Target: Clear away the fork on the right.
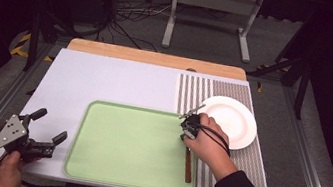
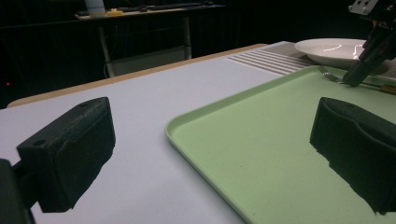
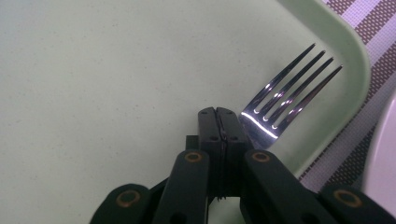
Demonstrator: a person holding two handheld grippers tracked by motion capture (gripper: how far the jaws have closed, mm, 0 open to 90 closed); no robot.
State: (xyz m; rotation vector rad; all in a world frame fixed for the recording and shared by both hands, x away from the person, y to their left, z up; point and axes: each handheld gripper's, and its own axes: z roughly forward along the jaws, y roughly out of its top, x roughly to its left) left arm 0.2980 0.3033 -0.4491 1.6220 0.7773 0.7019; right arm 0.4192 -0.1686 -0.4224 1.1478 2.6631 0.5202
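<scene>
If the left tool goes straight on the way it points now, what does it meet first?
Probably the green tray: the open left tool points across its near rim. Past it, the right tool stands by the fork; depth is unclear.

The person's left hand point(image 1: 10, 170) enters from the bottom left corner, holding the left gripper point(image 1: 51, 130) with its two black jaws spread wide apart. The right forearm, in a dark sleeve, reaches diagonally up; the right hand point(image 1: 209, 143) holds the right gripper point(image 3: 218, 116), jaws pressed together.
</scene>
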